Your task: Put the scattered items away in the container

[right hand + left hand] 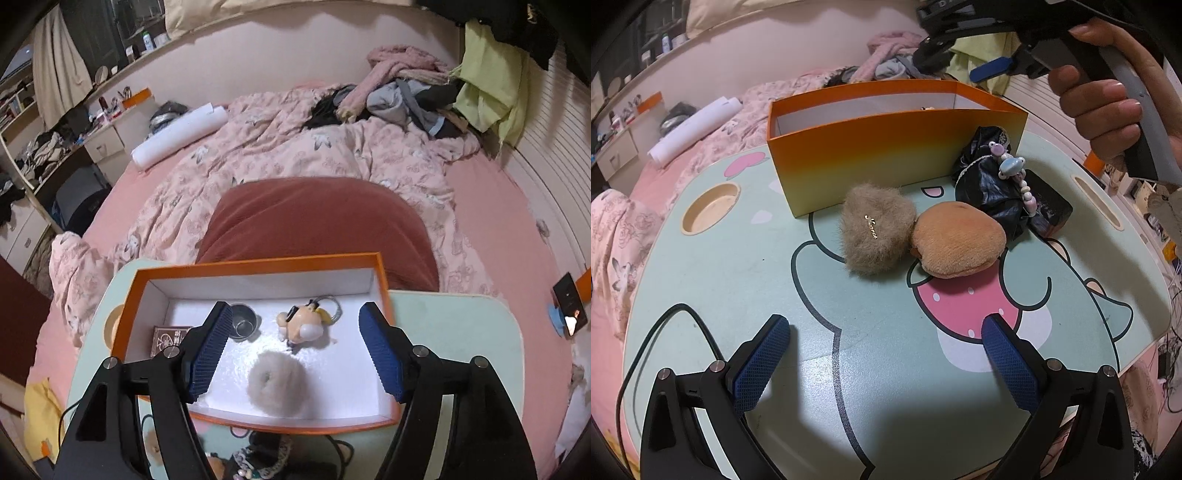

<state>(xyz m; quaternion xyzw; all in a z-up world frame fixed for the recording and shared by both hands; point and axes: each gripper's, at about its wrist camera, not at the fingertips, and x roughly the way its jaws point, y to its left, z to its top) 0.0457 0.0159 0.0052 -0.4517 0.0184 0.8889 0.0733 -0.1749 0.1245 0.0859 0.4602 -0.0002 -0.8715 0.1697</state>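
Observation:
The orange box (894,155) stands at the back of the cartoon lap table (738,277). In front of it lie a brown furry scrunchie (877,229), a tan plush pad (958,238), a black lace scrunchie (986,184) with a bead charm (1012,166), and a black block (1049,206). My left gripper (886,325) hovers open over the table's near side, empty. My right gripper (295,310) is open above the box (258,264), nothing between its fingers. Inside lie a white fluffy scrunchie (277,384), a toy keychain (304,326), a metal cup (242,321) and a card pack (168,339).
The table sits on a bed with a pink duvet (295,147). A red cushion (317,221) lies just behind the box, a white paper roll (181,133) farther back. A round cup hole (711,208) and a black cable (665,321) are at the table's left.

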